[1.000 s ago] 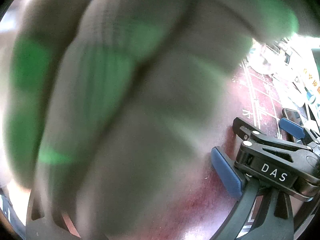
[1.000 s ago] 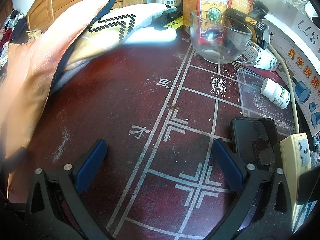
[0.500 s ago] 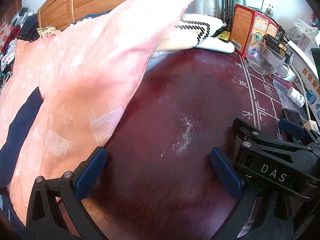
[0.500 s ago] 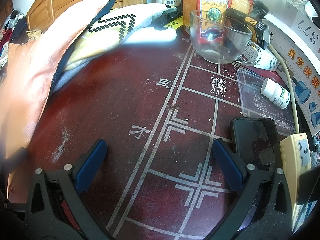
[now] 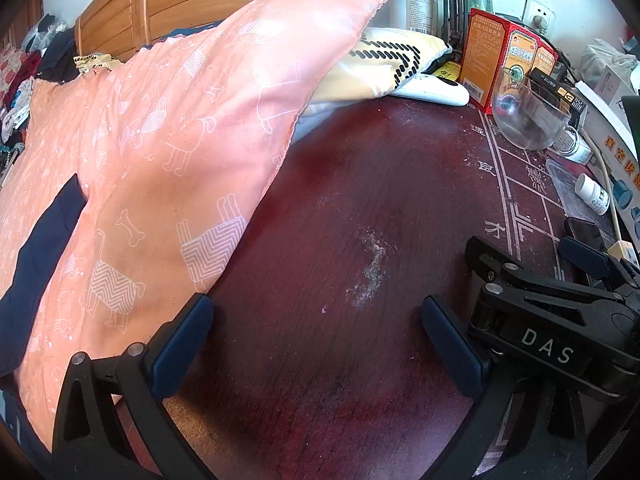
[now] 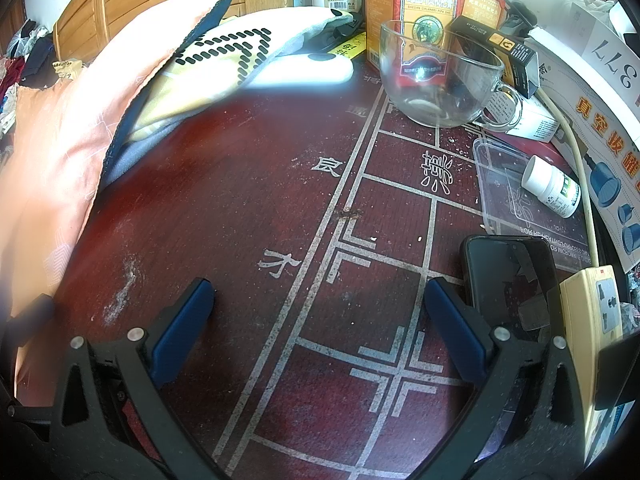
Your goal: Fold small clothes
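Observation:
My left gripper [image 5: 316, 320] stands open over the dark red table [image 5: 340, 200], with nothing between its blue pads. Its left finger [image 5: 184, 336] sits at the edge of a pink dog-print fabric [image 5: 180, 140] that bulges like a pillow, with a navy cloth [image 5: 40, 248] beside it. My right gripper [image 6: 320, 312] is also open and empty, low over the white board lines [image 6: 344, 248] on the table. From the left wrist view the right gripper [image 5: 528, 254] lies close by on the right. No separate small garment shows clearly.
A yellow cushion with black dashes [image 6: 224, 64] lies at the back. A glass cup [image 6: 436, 76], red boxes [image 6: 424, 12], a pill bottle [image 6: 552, 186], a phone [image 6: 512, 276] and a power strip [image 6: 596, 320] crowd the right side. Piled clothes [image 5: 24, 80] sit far left.
One second ago a blurred grey-green cloth covered the left wrist lens; it is gone and the table and pink fabric show. The right gripper has not moved.

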